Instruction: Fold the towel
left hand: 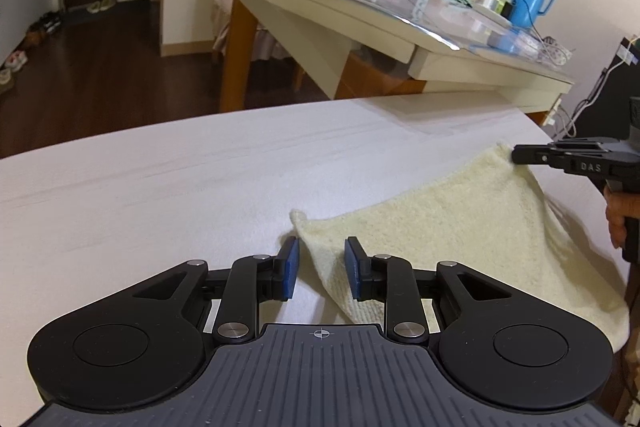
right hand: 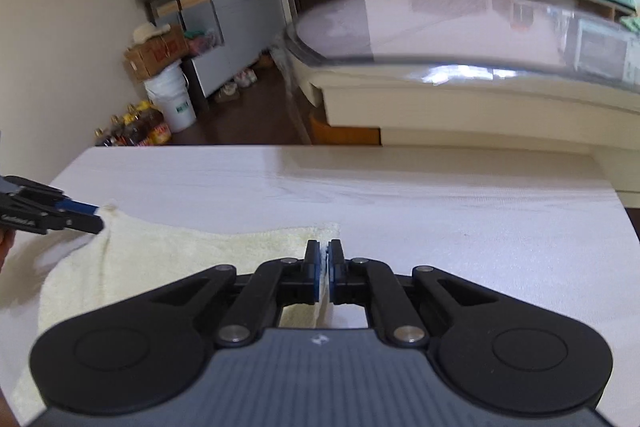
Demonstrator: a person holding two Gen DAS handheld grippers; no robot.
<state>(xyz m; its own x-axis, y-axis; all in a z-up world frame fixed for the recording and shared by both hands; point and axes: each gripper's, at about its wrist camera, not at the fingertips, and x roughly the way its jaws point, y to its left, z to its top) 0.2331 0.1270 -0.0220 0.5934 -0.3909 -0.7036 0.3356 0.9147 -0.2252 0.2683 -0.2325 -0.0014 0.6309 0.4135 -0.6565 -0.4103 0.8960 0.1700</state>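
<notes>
No fold made yet: right gripper point(right hand: 324, 251) pinches the towel point(left hand: 460, 227) corner, left gripper point(left hand: 322, 267) released astride its edge.

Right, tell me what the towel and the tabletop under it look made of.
Towel: pale yellow, soft looped terry, probably cotton; its surface is nubbly and it drapes limply.
Tabletop: matte whitish, faint wood-grain streaks; likely laminate or painted wood, hard to say which.
</notes>
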